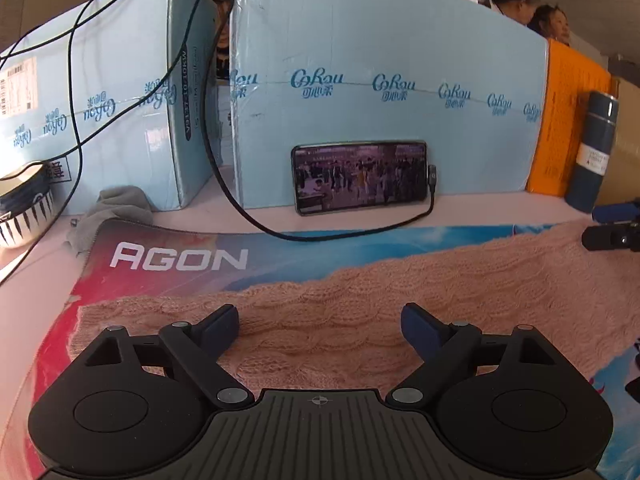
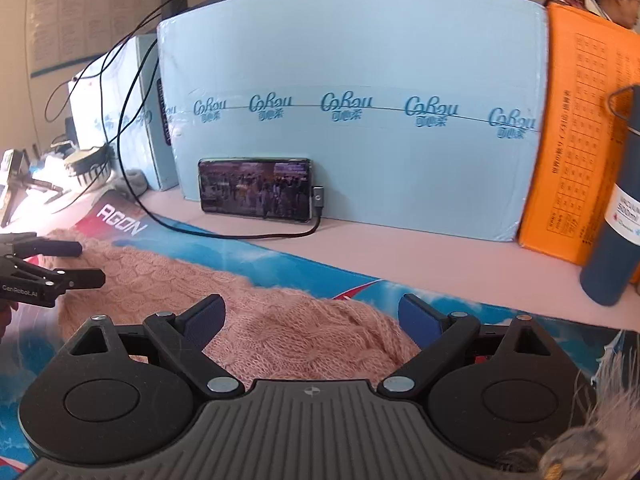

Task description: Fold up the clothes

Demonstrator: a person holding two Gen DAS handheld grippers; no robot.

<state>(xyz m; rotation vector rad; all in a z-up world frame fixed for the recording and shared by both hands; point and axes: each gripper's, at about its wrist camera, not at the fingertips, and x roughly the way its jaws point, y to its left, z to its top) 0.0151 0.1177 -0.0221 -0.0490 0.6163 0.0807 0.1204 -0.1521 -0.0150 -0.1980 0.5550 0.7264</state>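
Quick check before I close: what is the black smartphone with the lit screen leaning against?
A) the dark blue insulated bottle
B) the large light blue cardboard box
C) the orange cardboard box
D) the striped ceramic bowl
B: the black smartphone stands on its long edge against the front of the large light blue cardboard box, well left of the orange cardboard box and the dark blue insulated bottle.
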